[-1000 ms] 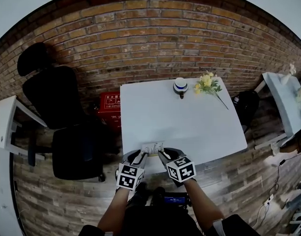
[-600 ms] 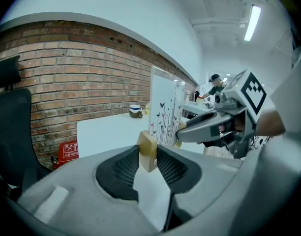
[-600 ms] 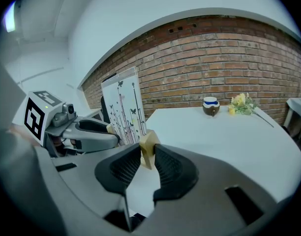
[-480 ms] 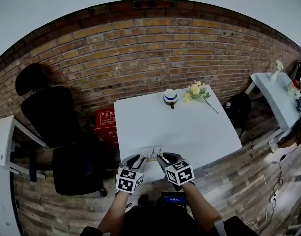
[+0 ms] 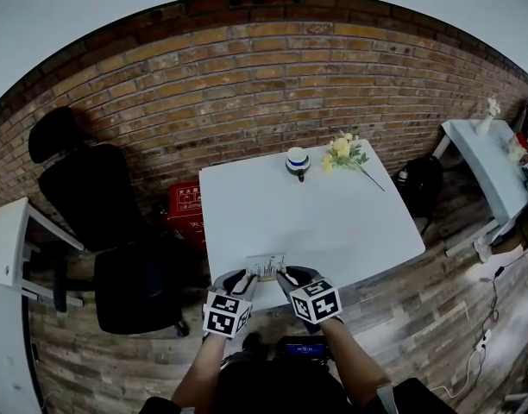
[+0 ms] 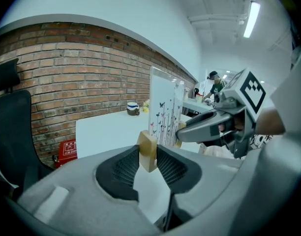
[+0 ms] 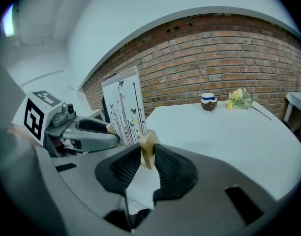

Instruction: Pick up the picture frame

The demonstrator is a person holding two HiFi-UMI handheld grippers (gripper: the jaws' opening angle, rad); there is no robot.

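We are clamping the left gripper point(image 6: 148, 157) on one wooden foot point(image 6: 147, 149) of the upright picture frame point(image 5: 267, 266), at the near edge of the table point(image 5: 350, 222), and the right gripper point(image 7: 147, 157) on the other. The grip looks made; next, both hands should be lifting together, level.

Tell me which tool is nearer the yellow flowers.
Right. The right tool holds the picture frame at the end toward the flowers; the left tool holds its other end.
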